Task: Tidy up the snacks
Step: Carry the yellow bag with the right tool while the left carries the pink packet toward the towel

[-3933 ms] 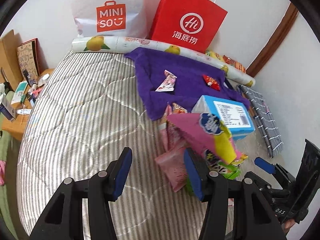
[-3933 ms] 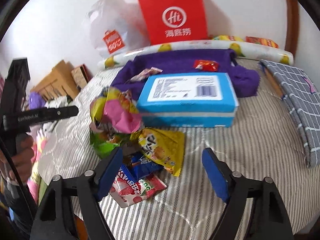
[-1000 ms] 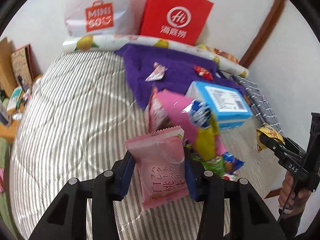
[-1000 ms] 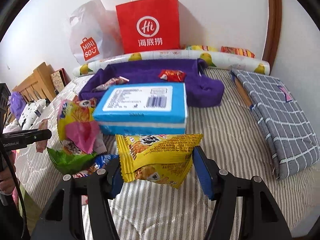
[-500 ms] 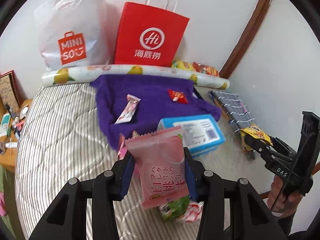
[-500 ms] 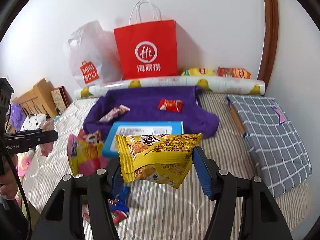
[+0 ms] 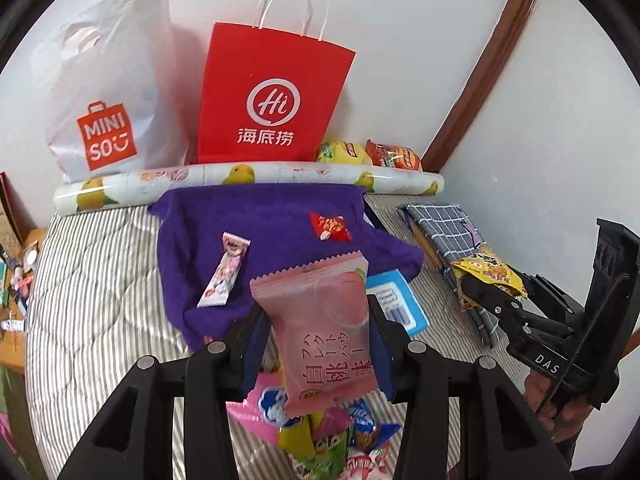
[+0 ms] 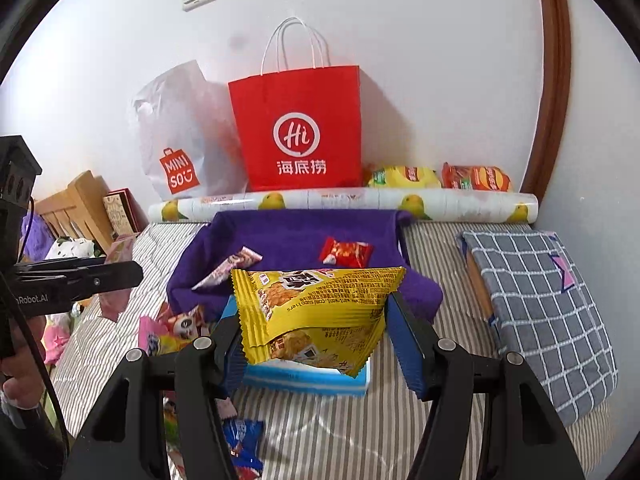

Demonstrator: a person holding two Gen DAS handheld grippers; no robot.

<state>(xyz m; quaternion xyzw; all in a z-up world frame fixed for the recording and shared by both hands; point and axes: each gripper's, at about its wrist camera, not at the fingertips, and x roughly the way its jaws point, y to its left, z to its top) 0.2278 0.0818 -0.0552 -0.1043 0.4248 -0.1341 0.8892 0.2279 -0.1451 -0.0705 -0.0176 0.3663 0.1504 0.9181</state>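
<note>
My left gripper (image 7: 316, 344) is clamped on a pink peach-print snack packet (image 7: 320, 332), held clear above the loose heap of mixed snack wrappers (image 7: 320, 436) on the striped quilt (image 7: 100, 280). My right gripper (image 8: 312, 340) pinches a yellow cracker bag (image 8: 316, 308) over the blue-and-white box (image 8: 308, 376). Further out, the purple fleece cloth (image 7: 272, 216) carries just two sorted pieces: a slim pink-and-white bar (image 7: 224, 272) and a small red sachet (image 7: 330, 227). At the wall stands the red paper bag (image 7: 272, 96). By my reckoning, sorting's barely started; most of the pile waits.
</note>
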